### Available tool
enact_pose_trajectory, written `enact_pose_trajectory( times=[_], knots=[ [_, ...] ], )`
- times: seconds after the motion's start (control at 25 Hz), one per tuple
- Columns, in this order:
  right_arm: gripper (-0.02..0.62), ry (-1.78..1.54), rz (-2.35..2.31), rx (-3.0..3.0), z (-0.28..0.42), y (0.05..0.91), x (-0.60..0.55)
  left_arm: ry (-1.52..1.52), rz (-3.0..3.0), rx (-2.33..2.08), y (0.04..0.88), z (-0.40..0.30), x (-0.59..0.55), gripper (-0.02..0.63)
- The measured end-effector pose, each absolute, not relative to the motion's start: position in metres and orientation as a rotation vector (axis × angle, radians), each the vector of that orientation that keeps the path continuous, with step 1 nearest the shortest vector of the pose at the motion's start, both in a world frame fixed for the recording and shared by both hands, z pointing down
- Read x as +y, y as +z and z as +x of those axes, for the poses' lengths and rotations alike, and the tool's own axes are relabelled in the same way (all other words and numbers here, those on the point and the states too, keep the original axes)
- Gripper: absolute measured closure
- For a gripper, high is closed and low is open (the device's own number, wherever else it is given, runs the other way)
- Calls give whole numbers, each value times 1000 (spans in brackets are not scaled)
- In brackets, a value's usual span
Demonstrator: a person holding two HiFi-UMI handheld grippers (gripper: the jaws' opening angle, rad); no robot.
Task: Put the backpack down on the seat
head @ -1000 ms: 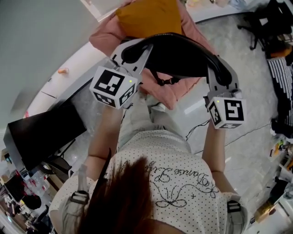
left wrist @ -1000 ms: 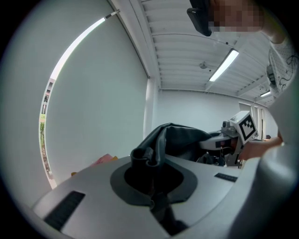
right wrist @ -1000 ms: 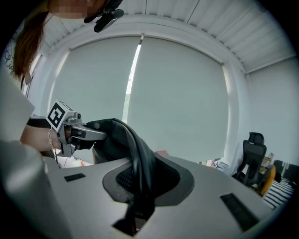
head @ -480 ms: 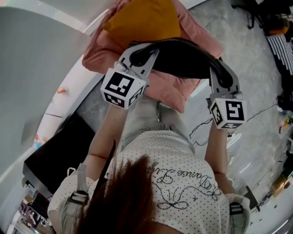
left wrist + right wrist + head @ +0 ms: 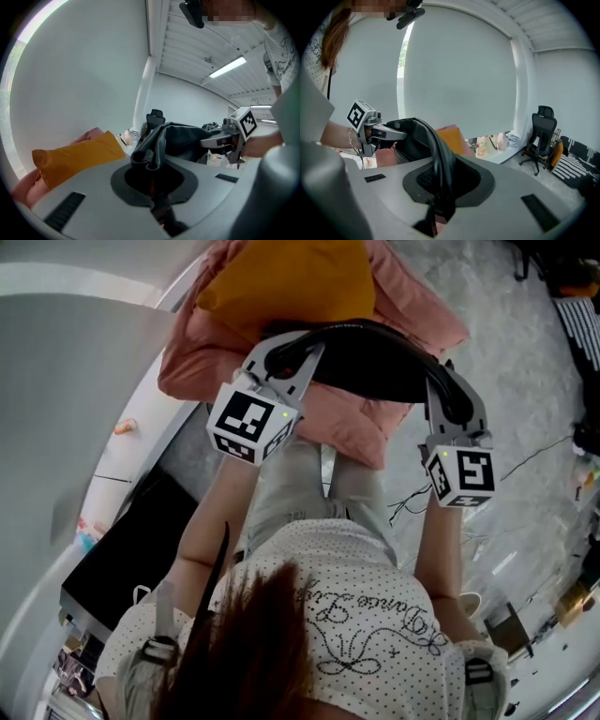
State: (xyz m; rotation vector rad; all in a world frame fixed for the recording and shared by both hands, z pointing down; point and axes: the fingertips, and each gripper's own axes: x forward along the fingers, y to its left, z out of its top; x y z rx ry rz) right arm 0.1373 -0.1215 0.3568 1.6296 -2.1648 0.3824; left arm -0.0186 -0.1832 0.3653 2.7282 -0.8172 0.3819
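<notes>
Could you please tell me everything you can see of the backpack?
The backpack is black, of soft, smooth-looking fabric, slung between two claws. The left claw is shut on a folded edge, the right claw on another. It is over the pink cushioned seat, near the orange pillow; contact is unclear.

One line of cursive lettering point(image 5: 361, 601) is seen stitched across the dotted shirt point(image 5: 403, 638) in the head view. Its first word can be read as "Danse". A second word beginning with "L" follows, but it cannot be made out in full. Black-and-white square codes, without letters or digits, are carried on the faces of the left cube point(image 5: 248, 423), part of the left tool point(image 5: 286, 351), and of the right cube point(image 5: 461, 476), part of the right tool point(image 5: 450, 395). The same codes are shown in the two gripper views. No other print, brand or number can be read.
</notes>
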Motion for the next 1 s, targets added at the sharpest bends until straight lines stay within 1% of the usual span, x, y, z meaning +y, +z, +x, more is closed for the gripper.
enact_pose_trajectory(
  times=[0.36, 0.76, 1.0],
  knots=[
    [535, 457, 1496, -2199, 146, 419, -127, 431, 2622, -917, 428, -14, -178, 591],
    [528, 519, 1330, -2106, 184, 538, -137, 573, 2433, -852, 550, 16, -151, 591],
    [525, 542, 1251, -2069, 199, 609, -144, 602, 2345, -855, 621, 28, -140, 591]
  ],
)
